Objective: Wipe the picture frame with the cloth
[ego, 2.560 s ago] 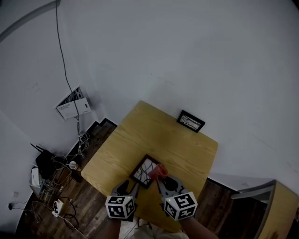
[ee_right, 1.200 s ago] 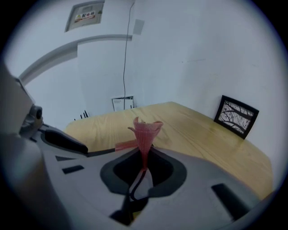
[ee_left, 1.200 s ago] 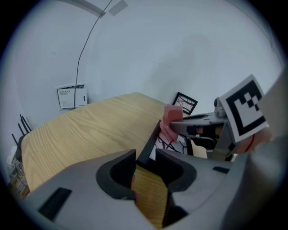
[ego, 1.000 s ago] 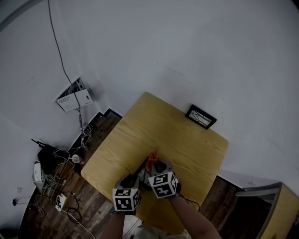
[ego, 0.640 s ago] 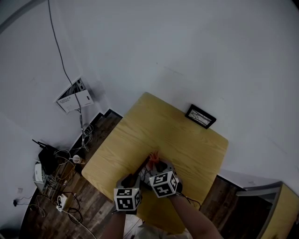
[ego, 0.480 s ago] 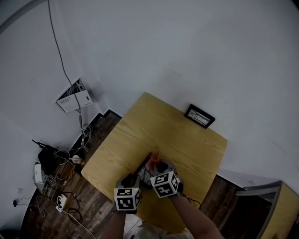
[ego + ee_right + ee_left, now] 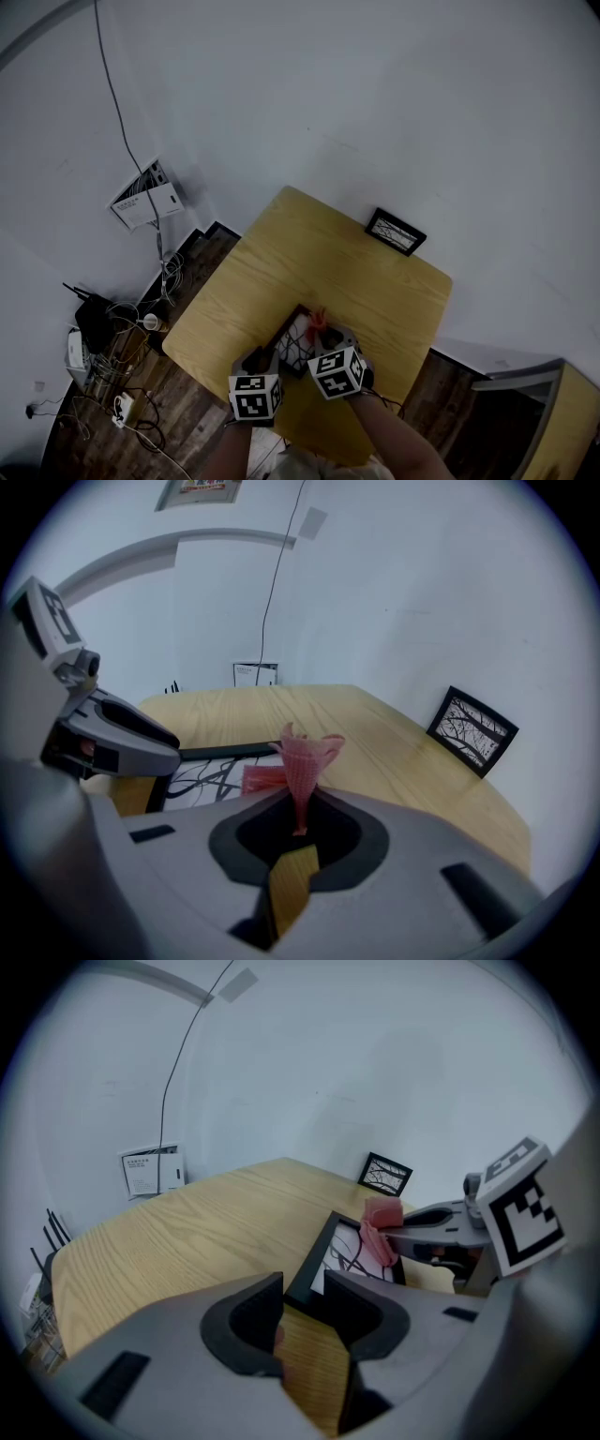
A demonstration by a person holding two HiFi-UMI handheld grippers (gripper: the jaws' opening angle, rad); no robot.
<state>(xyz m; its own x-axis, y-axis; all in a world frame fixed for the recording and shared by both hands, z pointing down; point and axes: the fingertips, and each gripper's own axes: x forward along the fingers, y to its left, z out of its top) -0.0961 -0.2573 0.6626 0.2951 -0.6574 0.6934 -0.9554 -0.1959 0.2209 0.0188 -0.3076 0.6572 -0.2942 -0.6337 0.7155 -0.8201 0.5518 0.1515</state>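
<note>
Table [image 7: 375, 291]: second frame [image 7: 395, 232] at far edge, beyond picture frame [image 7: 293, 338].

light: dim, flat, greyish overall | shadows: soft, faint just beneath the right gripper [image 7: 317, 328] | edges: heavy fisheye bend, dark vignette in both gripper views | focus: left gripper [image 7: 305, 1302] jaws soft up close

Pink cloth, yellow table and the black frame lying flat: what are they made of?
The crumpled pink cloth: seemingly thin soft fabric, it folds and pinches. The pale yellow tabletop: wood or wood-look laminate, grain lines, matte. The flat black picture frame: smooth, wood or plastic, unclear.
</note>
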